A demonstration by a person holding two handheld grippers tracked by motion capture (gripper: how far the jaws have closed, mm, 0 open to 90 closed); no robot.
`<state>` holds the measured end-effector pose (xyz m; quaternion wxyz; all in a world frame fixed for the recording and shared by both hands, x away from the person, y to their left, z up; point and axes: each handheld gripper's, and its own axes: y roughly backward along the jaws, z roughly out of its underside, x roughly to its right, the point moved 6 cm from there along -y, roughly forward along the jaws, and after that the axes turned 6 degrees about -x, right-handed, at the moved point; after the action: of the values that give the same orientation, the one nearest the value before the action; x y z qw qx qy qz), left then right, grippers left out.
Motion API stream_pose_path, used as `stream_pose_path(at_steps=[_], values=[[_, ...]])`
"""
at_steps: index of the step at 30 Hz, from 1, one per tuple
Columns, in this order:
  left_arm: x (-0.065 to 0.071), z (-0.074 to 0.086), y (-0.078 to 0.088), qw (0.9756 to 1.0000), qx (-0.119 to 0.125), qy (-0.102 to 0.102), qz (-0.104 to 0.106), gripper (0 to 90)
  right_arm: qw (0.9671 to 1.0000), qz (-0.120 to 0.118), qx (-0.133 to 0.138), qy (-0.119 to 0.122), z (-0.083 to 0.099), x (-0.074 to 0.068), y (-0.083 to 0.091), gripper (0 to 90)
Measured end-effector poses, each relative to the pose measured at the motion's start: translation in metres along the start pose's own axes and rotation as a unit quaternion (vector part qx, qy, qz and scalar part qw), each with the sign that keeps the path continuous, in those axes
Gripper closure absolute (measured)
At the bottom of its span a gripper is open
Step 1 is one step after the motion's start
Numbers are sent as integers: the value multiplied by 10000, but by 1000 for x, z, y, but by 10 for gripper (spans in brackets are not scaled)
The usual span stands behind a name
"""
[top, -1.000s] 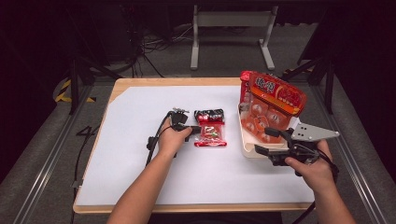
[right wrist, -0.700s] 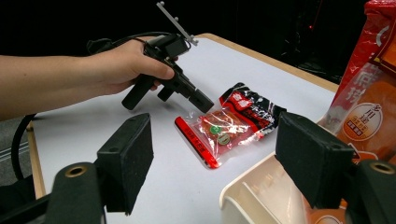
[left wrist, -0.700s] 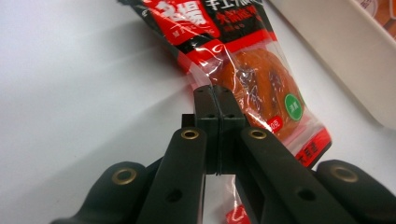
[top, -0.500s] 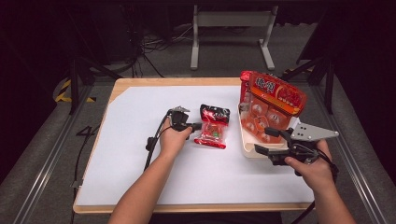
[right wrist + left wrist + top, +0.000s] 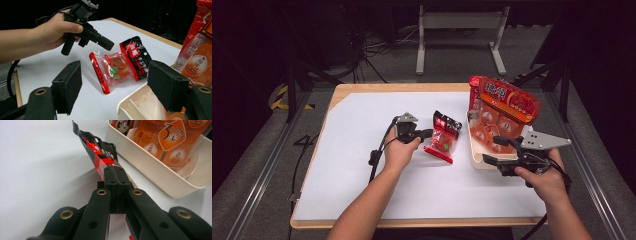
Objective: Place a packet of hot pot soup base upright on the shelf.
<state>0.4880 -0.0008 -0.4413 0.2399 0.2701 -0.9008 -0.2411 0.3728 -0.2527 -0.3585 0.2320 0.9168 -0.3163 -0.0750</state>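
Observation:
A small red-and-black snack packet (image 5: pixel 444 137) with a clear window hangs tilted just above the white table. My left gripper (image 5: pixel 428 133) is shut on its left edge. In the left gripper view the closed jaws (image 5: pixel 113 170) pinch the packet (image 5: pixel 93 145), which rises away from them. My right gripper (image 5: pixel 491 150) stands open at the front left corner of the white tray (image 5: pixel 475 161), with nothing between its pads. The right gripper view looks between the wide pads (image 5: pixel 68 85) at the packet (image 5: pixel 120 66) and the left gripper (image 5: pixel 107 43).
The white tray (image 5: pixel 150 167) holds orange snack packs (image 5: pixel 160 142), and a large red-orange bag (image 5: pixel 507 102) leans over its far end. A white sheet (image 5: pixel 362 165) covers the wooden table. Cables and a metal stand lie on the floor beyond.
The left gripper has risen a little with the packet, whose edge has come off the table and tilted; it has drifted slightly toward the tray. The right gripper has not moved.

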Motion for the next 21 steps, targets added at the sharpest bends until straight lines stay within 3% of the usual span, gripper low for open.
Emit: stream_pose_path(at_steps=[4,11,16,21], values=[[4,-1,4,9999,108,-75,62,900,10000,-5,-21,1,1,0,-1,283],[17,-4,10,9987,206,-468,77,900,9999,-54,-91,-32,4,0,-8,283],[33,-2,17,9948,344,-960,50,900,9999,-87,-134,-29,4,-1,-13,283],[44,0,22,9911,413,-1264,62,900,9998,-88,-169,-24,3,0,-17,282]])
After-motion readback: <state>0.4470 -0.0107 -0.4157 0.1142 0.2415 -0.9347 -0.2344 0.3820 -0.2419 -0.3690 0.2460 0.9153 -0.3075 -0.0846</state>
